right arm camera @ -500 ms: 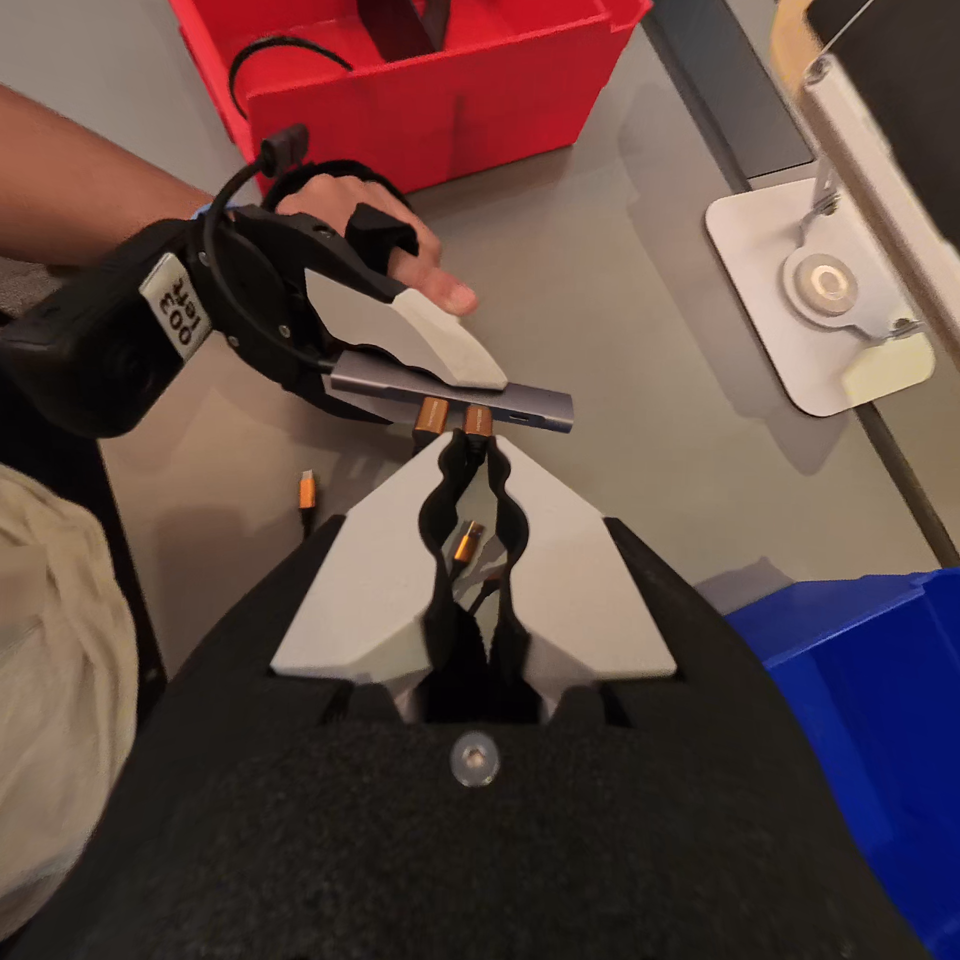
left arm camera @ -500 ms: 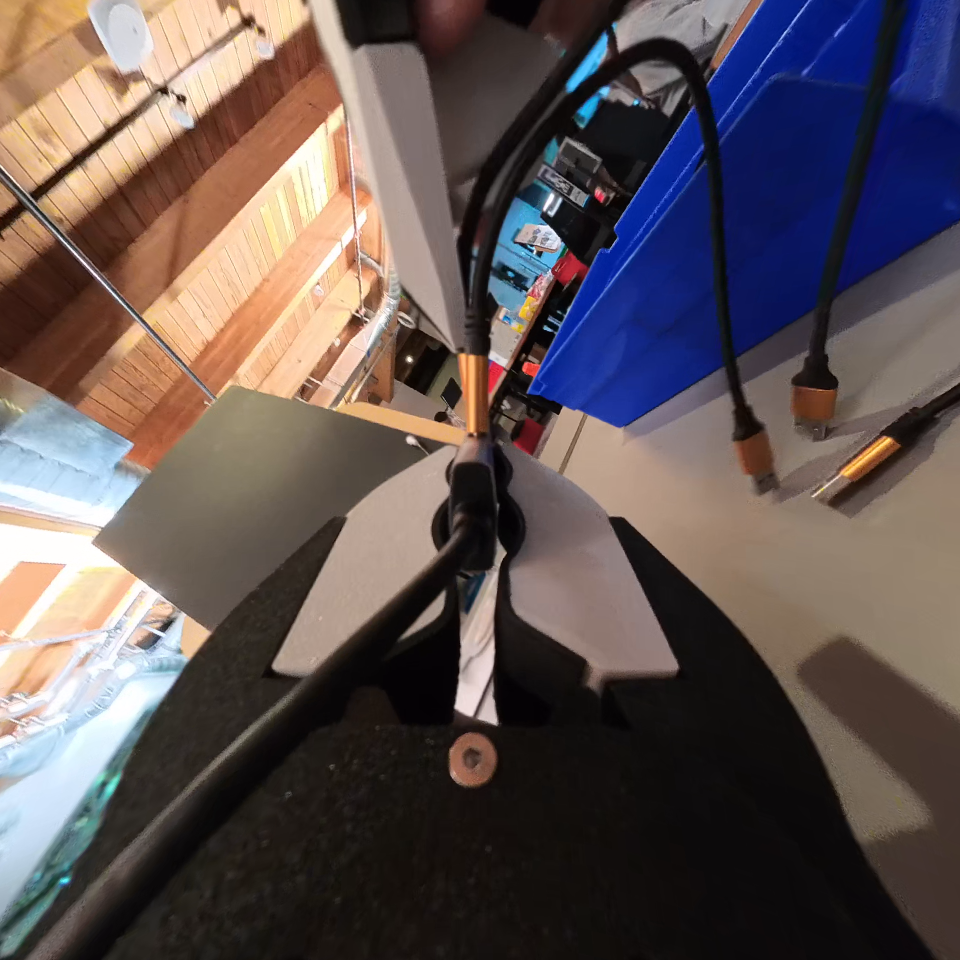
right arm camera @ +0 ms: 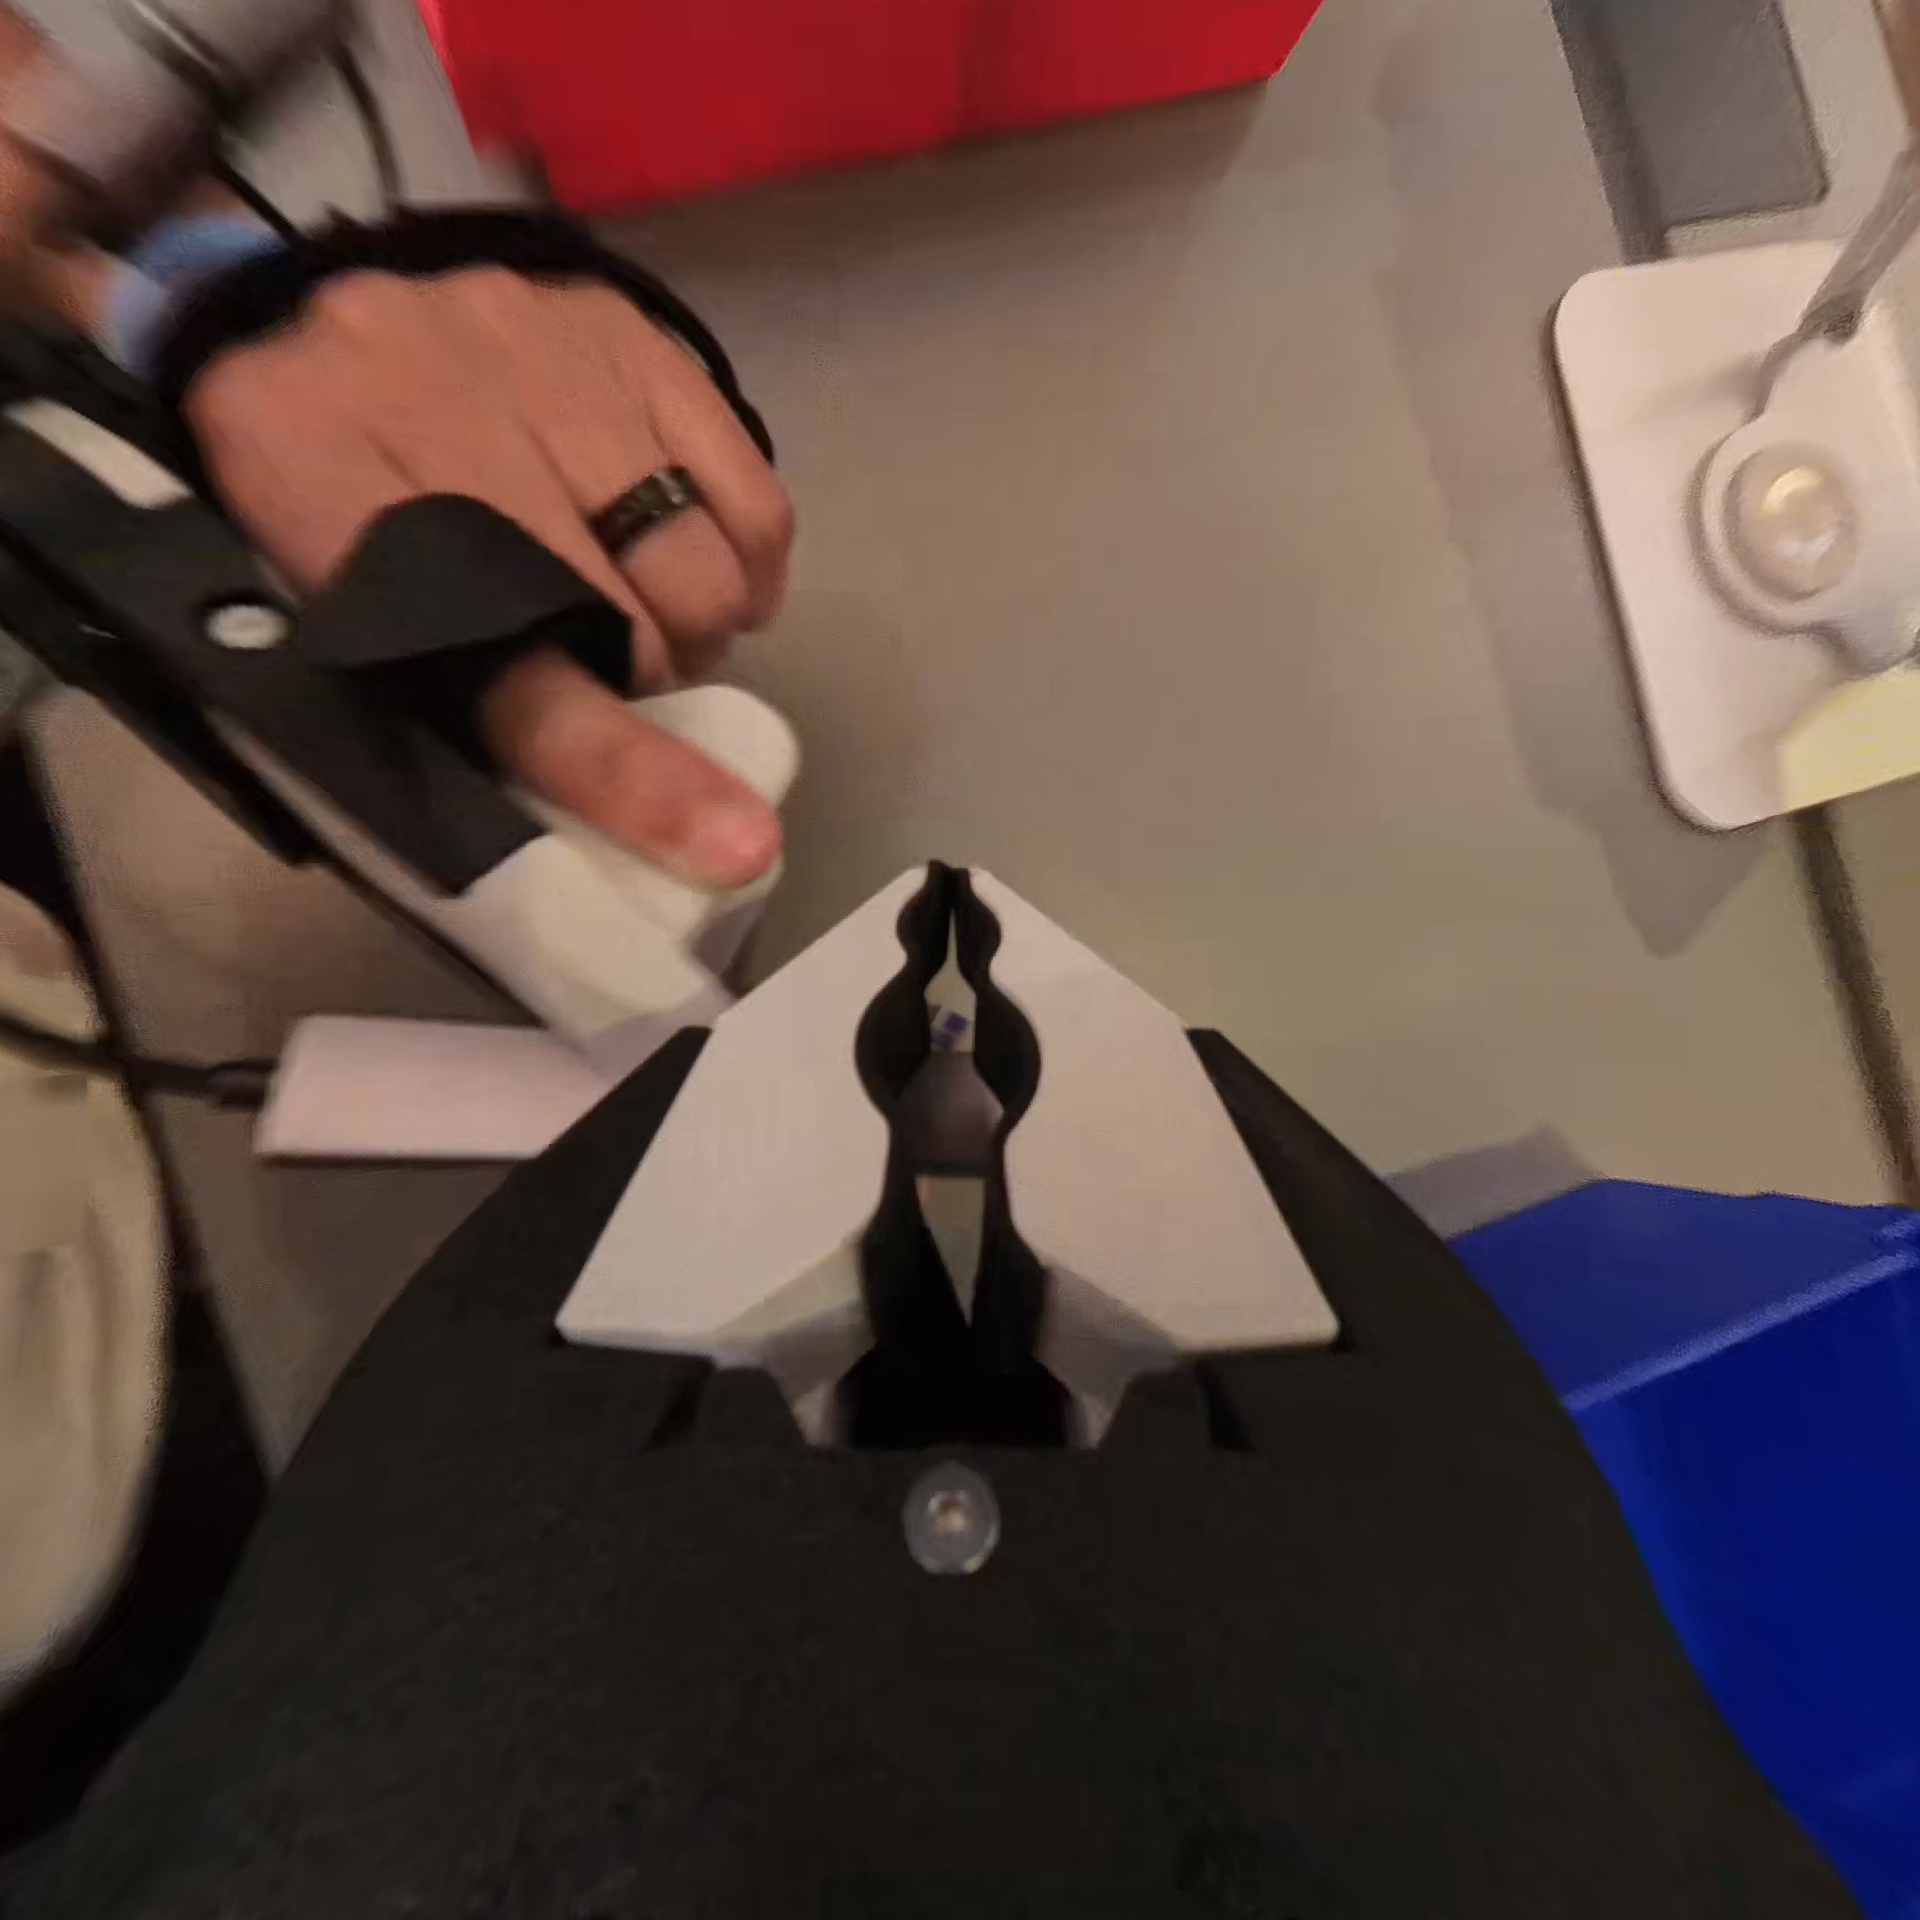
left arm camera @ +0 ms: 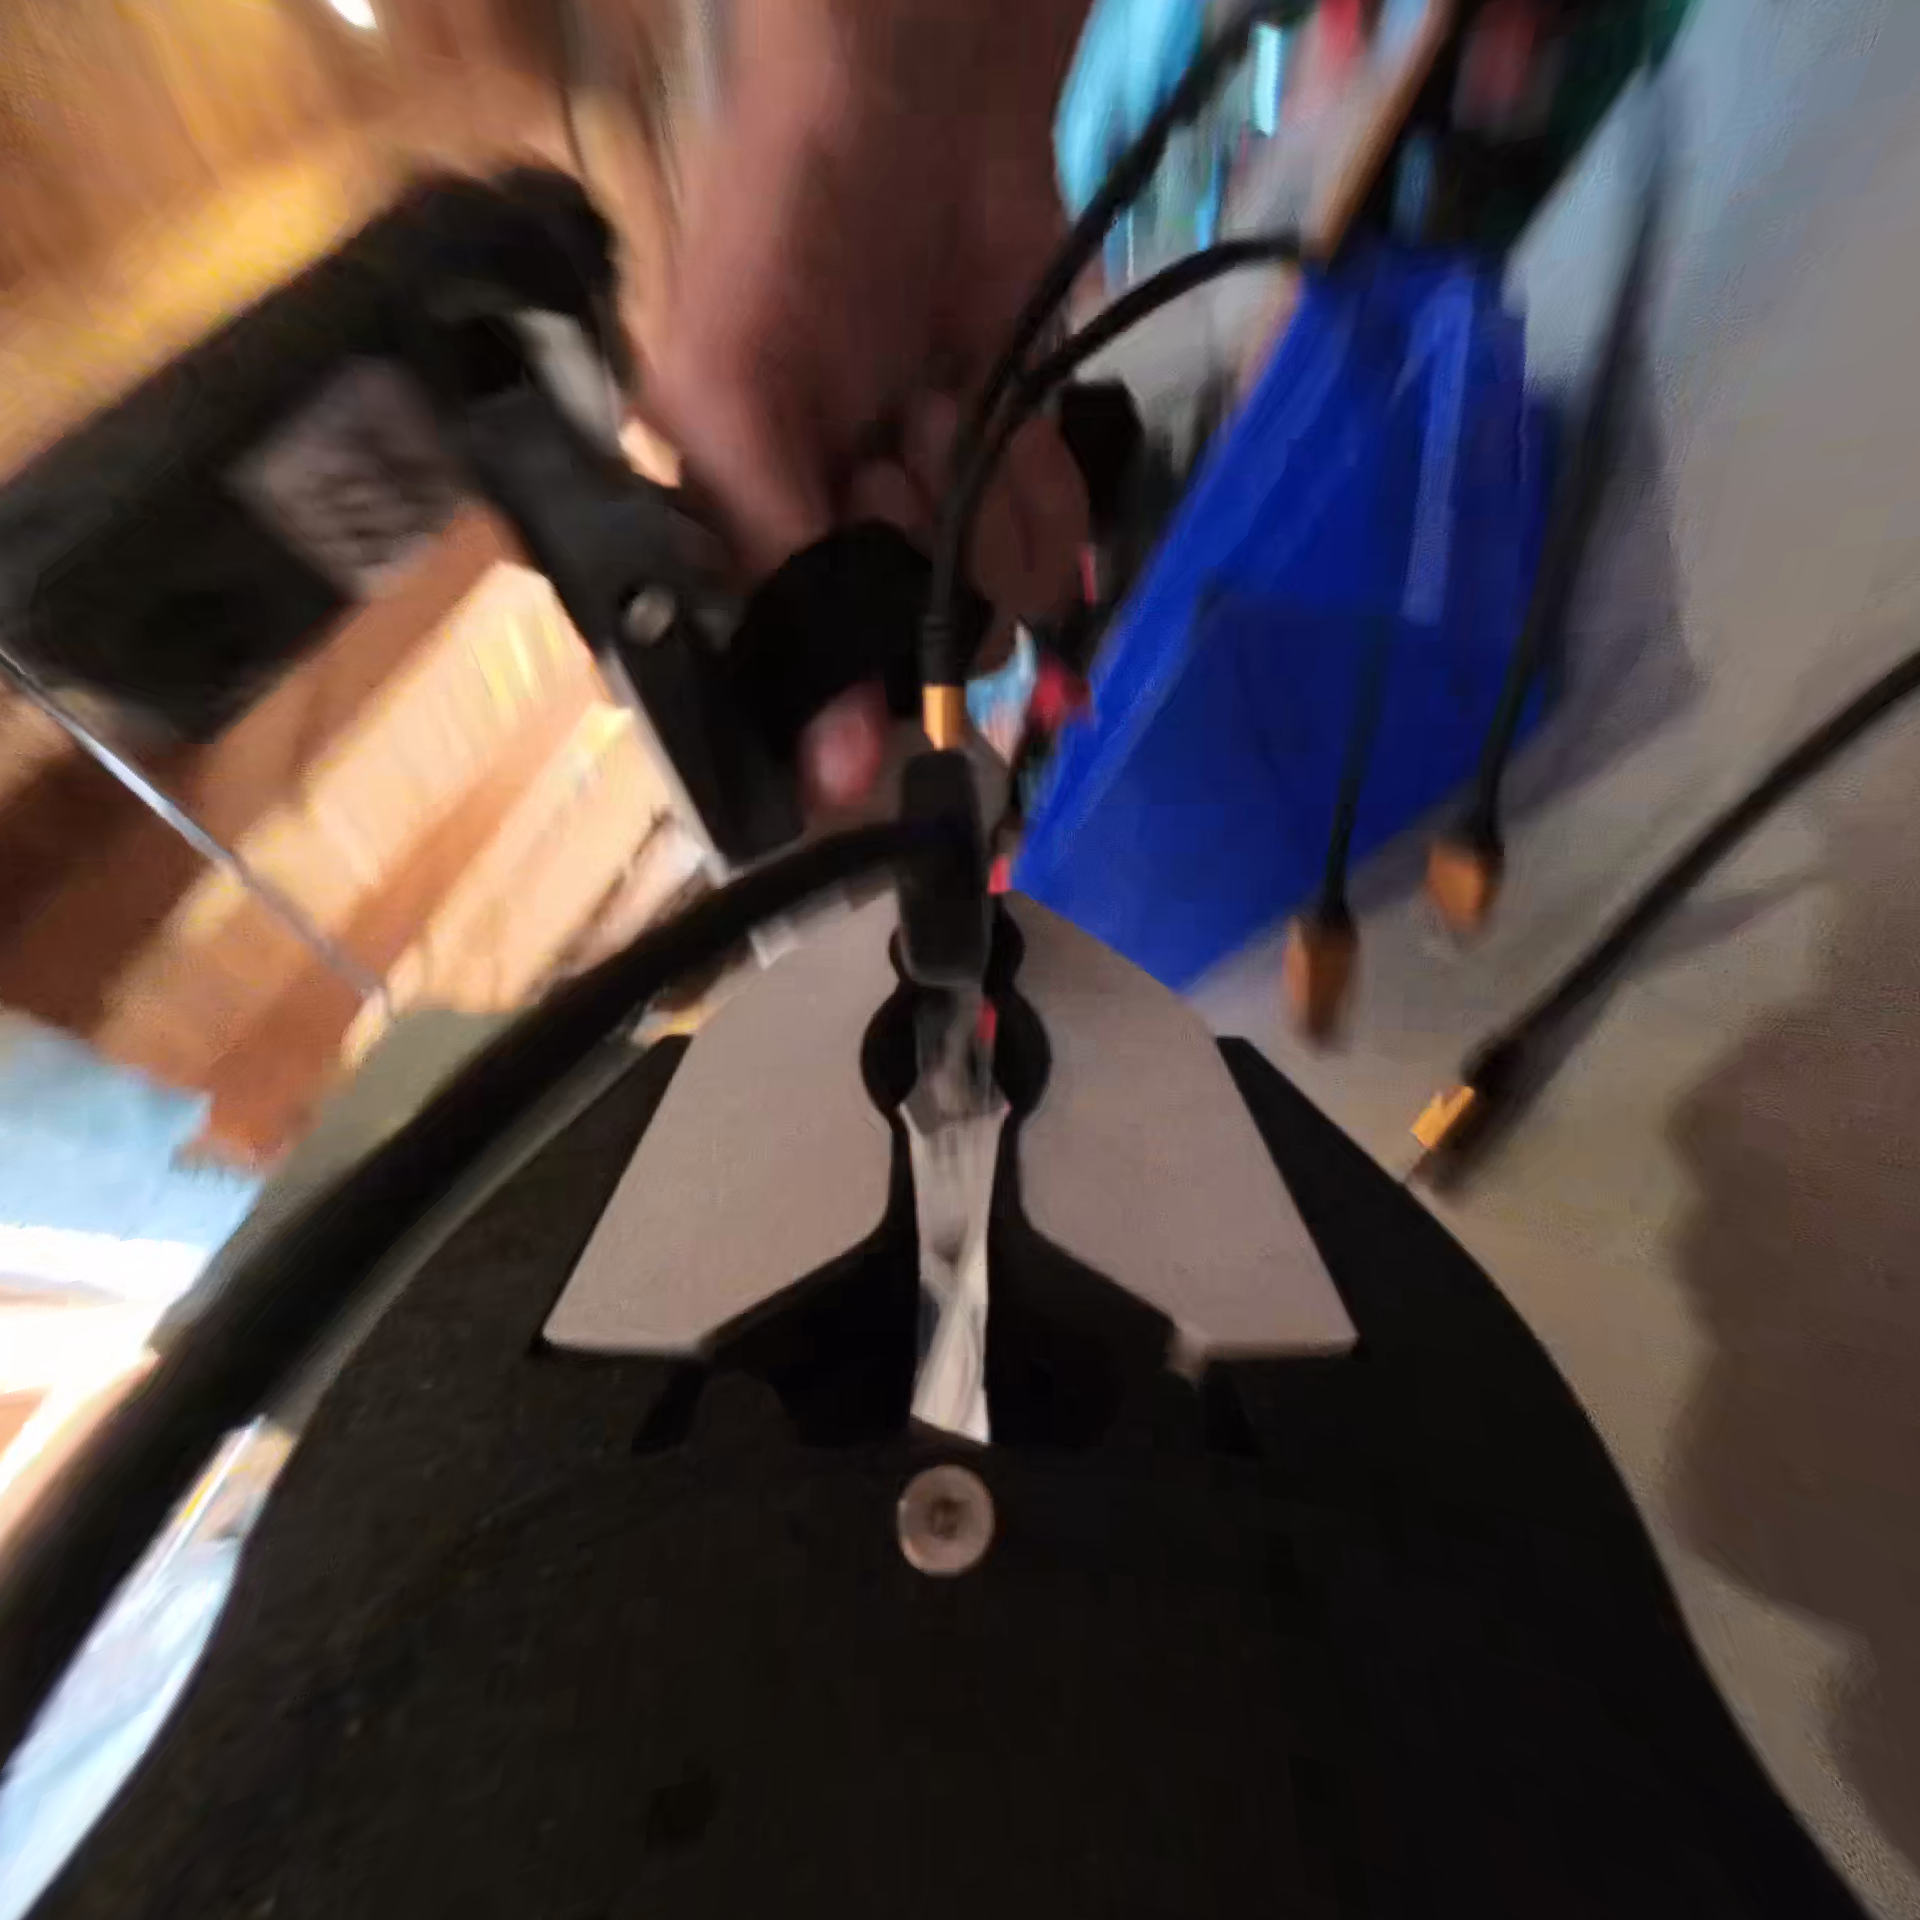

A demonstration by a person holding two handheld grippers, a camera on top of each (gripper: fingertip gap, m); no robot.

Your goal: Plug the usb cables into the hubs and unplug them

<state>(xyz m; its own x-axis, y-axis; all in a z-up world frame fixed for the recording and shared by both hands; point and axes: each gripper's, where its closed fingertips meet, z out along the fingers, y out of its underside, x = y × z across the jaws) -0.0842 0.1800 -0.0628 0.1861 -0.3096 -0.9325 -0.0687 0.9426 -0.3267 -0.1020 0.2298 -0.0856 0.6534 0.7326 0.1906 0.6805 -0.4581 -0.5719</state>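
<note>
**Right wrist view: both grippers closed, one on a hub**

The grey tabletop (right arm camera: 1195, 520) carries a red plastic bin (right arm camera: 852, 83) at the far edge, a blue plastic bin (right arm camera: 1714, 1403) at near right and a white stand base (right arm camera: 1662, 520). The left gripper (left arm camera: 940, 935) clamps a dark slim hub (left arm camera: 940, 862), with a black cable with an orange plug (left arm camera: 943, 717) going into its top. The right gripper (right arm camera: 940, 883) has its jaws shut, tips together, on nothing I can see. Loose orange-tipped cables (left arm camera: 1320, 966) lie beside the blue bin.
</note>
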